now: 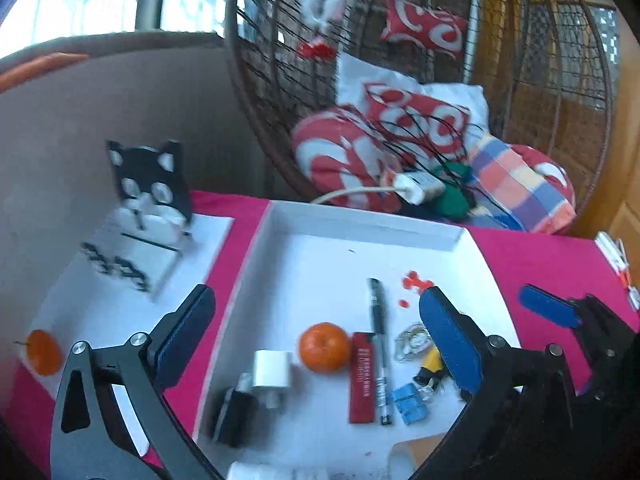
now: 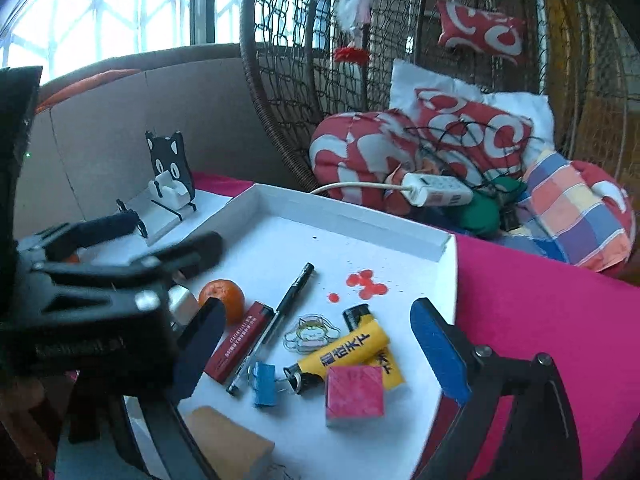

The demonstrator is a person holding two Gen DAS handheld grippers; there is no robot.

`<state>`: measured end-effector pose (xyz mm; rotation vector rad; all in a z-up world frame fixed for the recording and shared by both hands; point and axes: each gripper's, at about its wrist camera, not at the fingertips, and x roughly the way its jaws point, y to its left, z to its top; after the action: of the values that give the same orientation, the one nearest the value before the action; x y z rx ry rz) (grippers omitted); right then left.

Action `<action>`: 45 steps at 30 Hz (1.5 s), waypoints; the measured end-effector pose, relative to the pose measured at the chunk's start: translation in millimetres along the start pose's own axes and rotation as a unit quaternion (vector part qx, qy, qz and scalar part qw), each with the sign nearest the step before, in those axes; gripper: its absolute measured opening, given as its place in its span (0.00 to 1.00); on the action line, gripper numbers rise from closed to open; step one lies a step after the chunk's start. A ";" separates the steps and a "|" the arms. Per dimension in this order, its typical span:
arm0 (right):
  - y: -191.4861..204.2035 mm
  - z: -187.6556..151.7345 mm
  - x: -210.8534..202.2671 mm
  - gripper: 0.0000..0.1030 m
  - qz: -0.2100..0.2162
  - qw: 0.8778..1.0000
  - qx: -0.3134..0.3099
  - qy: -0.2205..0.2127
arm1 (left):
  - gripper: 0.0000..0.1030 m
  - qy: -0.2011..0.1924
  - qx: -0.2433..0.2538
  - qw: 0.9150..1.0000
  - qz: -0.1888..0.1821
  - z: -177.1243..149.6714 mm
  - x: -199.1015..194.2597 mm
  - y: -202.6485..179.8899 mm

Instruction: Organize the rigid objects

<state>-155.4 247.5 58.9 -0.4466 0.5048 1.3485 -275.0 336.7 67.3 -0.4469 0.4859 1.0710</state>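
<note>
Lighters [image 2: 352, 350] lay partly hidden under a pink block [image 2: 355, 396]; both the left gripper [image 1: 316, 328] and right gripper [image 2: 320, 344] stood wide, holding nothing.

tray [image 2: 448, 264] – white | tablecloth [image 2: 540, 300] – magenta | lighter [image 2: 344, 354] – yellow | cube [image 2: 355, 394] – pink | tangerine [image 1: 325, 347] – orange

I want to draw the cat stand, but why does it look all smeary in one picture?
Left wrist view: the cat stand is smeared by motion blur, its edges doubled. Right wrist view: it looks sharper, though bright window light washes out the top corner.
</note>
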 end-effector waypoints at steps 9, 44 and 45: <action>-5.7 -11.7 -46.0 0.91 -0.016 0.999 0.008 -0.042 | 1.00 -0.062 -0.009 0.998 -0.022 -6.9 -59.1 -8.6; -78.6 -68.9 -226.1 0.92 -0.149 0.963 0.149 -0.170 | 1.00 -0.057 0.041 0.997 0.043 -60.7 -195.0 -97.8; -77.8 -70.8 -227.3 0.92 -0.146 0.963 0.146 -0.171 | 1.00 -0.061 0.046 0.996 0.045 -62.1 -198.1 -100.2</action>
<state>-117.9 11.8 134.9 -0.0377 0.3276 1.0170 -272.3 118.8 142.4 -0.2797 0.4479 1.1503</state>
